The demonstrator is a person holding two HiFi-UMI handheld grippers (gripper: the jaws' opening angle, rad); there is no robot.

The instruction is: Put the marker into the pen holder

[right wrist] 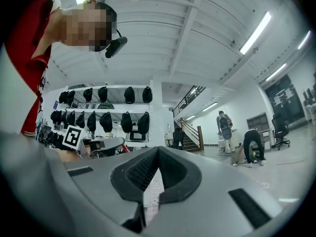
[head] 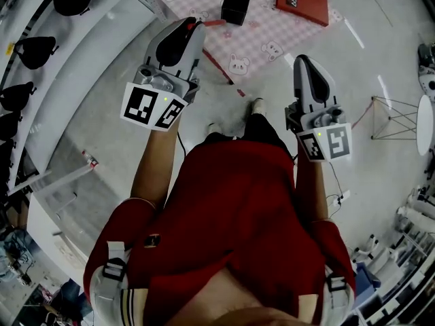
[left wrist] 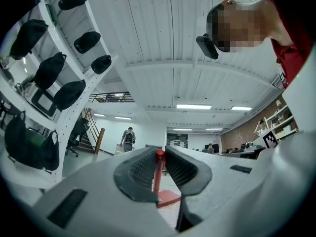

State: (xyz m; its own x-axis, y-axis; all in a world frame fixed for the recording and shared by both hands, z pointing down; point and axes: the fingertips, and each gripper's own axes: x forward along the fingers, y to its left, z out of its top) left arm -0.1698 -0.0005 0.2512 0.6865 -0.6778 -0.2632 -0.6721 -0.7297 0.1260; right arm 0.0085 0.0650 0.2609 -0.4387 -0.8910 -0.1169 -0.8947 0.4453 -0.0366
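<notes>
My left gripper (head: 194,23) is shut on a red marker (head: 213,23), whose end sticks out past the fingertips toward the black cube-shaped pen holder (head: 235,7). The holder stands on a pink checked cloth (head: 272,36) just beyond and right of that gripper. In the left gripper view the marker (left wrist: 159,171) stands upright, pinched between the two ribbed pads of the left gripper (left wrist: 159,153). My right gripper (head: 303,60) hangs lower and to the right, off the cloth; in the right gripper view the tips of the right gripper (right wrist: 158,149) meet with nothing between them.
A red box (head: 301,2) lies on the cloth right of the pen holder. White shelves with black bags (head: 35,49) run along the left. A thin wire stand (head: 394,118) sits on the floor at the right. People stand far off in the room.
</notes>
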